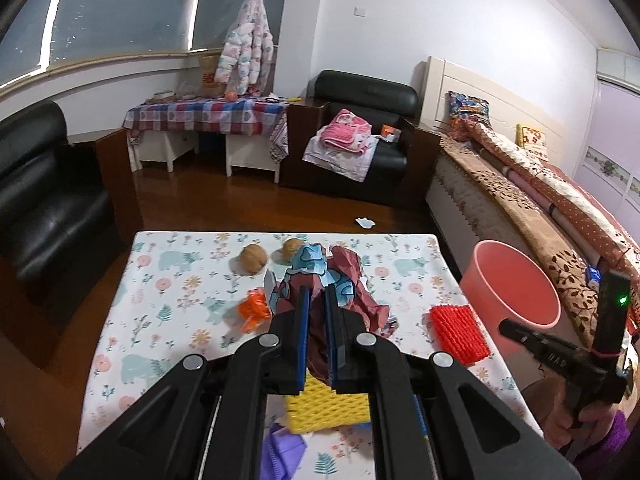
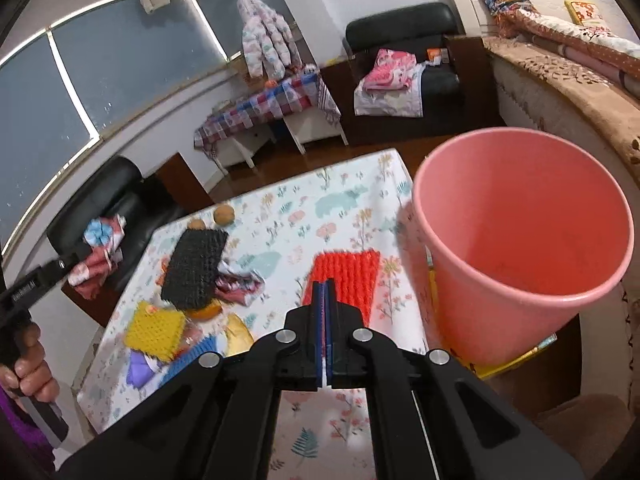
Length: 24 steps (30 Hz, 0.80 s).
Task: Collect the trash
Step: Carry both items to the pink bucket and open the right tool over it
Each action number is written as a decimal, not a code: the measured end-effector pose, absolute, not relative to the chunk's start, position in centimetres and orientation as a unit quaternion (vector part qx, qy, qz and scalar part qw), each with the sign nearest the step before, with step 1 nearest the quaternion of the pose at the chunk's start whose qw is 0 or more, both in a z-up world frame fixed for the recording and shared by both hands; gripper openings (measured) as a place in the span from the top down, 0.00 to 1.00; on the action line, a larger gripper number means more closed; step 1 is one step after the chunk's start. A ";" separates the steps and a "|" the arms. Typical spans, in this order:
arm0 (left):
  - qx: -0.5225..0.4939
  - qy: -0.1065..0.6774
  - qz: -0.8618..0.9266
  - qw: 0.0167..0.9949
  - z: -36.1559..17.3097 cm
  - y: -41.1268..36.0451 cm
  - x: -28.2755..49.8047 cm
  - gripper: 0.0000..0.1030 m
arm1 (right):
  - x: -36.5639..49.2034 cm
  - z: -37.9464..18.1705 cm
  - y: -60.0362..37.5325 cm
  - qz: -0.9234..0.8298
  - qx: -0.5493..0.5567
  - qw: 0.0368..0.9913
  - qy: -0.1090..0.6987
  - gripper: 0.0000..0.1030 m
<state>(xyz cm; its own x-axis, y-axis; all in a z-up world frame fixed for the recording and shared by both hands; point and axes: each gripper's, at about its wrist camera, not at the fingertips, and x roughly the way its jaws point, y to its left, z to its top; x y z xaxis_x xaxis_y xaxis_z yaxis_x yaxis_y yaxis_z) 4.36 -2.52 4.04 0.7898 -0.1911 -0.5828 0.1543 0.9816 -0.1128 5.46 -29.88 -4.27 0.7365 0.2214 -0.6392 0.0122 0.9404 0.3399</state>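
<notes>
One pink bin (image 2: 520, 248) bare inside | left tool (image 1: 318, 300) clamps wrapper (image 1: 320, 272) | right tool (image 2: 325, 296) closed

Both grippers black plastic w/ blue pads (image 1: 305, 320), silver pivot screws (image 2: 287, 336). Green LED (image 1: 622, 300) at 3 o'clock; purple sleeve (image 2: 24, 432), probably knit.

Looks like I'm in somebody's bedroom: bed (image 1: 532, 184) off to my gripper's right, black armchair (image 1: 360, 136) ahead, puffy jacket (image 1: 246, 54) hanging by the window (image 1: 120, 12).

Evenly lit indoor room — strong fisheye curving at the edges.
Dark vignetted corners; right view slightly motion-blurred.
</notes>
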 end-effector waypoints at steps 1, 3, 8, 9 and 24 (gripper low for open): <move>-0.029 0.313 -0.094 0.945 4.0 -2.7 4.4 0.94 | 5.6 -4.6 -29.8 0.056 0.158 0.916 0.364 0.85; -0.026 0.319 -0.099 0.942 3.7 -3.1 4.7 0.94 | 5.8 -5.2 -29.5 0.053 0.149 0.914 0.372 0.69; -0.018 0.329 -0.112 0.937 3.1 -3.9 4.9 0.93 | 6.6 -6.3 -29.6 0.033 0.147 0.906 0.396 0.65; -0.017 0.332 -0.114 0.936 3.0 -4.0 5.0 0.93 | 7.0 -6.7 -29.9 0.032 0.152 0.901 0.406 0.65; -0.004 0.335 -0.154 0.929 3.8 -8.2 6.8 0.93 | 5.9 -4.1 -32.0 0.056 0.185 0.905 0.378 0.91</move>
